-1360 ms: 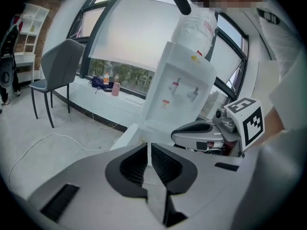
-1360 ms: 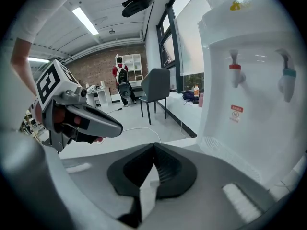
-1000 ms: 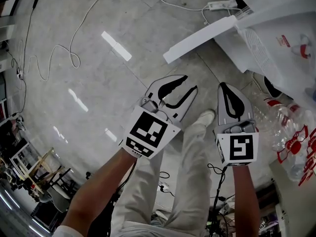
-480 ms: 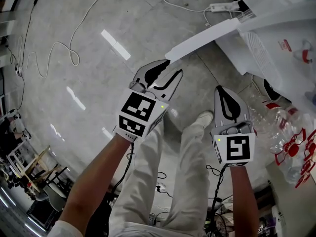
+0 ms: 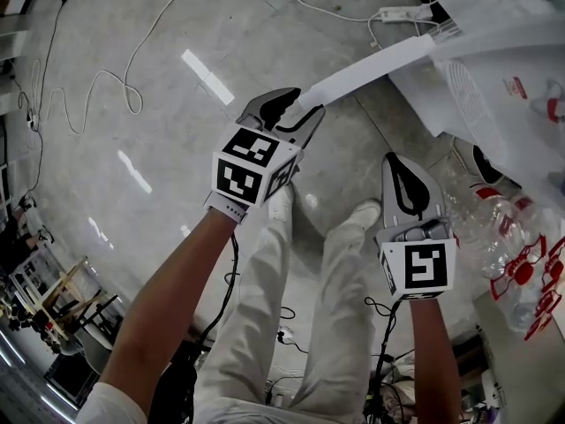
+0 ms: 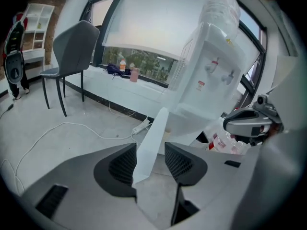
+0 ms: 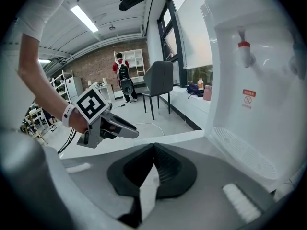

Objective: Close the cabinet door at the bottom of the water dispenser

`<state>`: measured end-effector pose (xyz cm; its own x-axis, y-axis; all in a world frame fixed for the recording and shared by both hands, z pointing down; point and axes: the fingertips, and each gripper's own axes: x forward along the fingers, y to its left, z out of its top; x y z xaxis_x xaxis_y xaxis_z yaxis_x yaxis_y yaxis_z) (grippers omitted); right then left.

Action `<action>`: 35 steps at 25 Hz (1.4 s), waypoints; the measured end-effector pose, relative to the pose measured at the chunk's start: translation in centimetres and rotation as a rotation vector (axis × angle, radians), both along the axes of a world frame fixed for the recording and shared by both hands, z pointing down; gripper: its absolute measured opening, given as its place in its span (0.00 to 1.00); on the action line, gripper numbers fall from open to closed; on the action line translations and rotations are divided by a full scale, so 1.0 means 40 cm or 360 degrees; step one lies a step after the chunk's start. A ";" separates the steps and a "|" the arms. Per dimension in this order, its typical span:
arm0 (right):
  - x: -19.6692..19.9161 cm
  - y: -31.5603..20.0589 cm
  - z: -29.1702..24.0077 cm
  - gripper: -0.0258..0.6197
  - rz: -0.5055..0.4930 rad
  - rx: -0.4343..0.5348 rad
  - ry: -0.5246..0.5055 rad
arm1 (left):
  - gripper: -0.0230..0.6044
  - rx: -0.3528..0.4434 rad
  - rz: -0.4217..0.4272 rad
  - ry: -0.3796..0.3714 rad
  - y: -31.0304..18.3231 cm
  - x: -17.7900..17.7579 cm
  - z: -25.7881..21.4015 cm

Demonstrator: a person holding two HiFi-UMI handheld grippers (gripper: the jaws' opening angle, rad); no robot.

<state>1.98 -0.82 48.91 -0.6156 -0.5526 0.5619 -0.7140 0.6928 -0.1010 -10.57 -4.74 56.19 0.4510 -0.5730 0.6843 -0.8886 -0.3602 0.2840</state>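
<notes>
Left gripper (image 5: 291, 106) spread to its widest, jaws just been opening, with the free edge of the cabinet door (image 6: 149, 143) standing in the gap between them. Not clamped, though hard to say whether one pad brushes the panel. Right gripper (image 5: 399, 162) clenched tight on nothing, hanging just beside the left and clear of the door. Below both, trouser legs (image 5: 291, 325) over pale floor (image 5: 132, 193).

Further out, door swung wide, jutting from the foot of the water dispenser (image 5: 503, 95). Judging by that, closing hardly begun: the whole swing left to do, then a press home until flush with the front. Plastic bottles (image 5: 512, 228) heaped near the base, on the right gripper's side.

Hinge side and cabinet opening lost behind the panel and the dispenser body. No latch or catch to be made out. Dispenser top cut off at the picture's edge.

Beyond, white cable (image 5: 132, 69) and power strip (image 5: 402, 11) lying on the floor. Farthest, grey chair (image 6: 72, 56) by the window.
</notes>
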 end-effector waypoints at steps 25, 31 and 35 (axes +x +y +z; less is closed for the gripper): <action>0.023 0.043 -0.004 0.05 -0.0016 -0.0021 0.0012 | 0.19 -0.0219 0.0260 -0.0042 0.016 0.001 0.132; 0.037 0.046 -0.009 0.05 -0.0001 -0.0011 0.0010 | 0.18 -0.0230 0.0298 -0.0040 0.046 0.036 0.134; 0.060 0.050 -0.008 0.05 0.0024 -0.0014 0.0013 | 0.18 -0.0265 0.0367 0.0002 0.084 0.096 0.137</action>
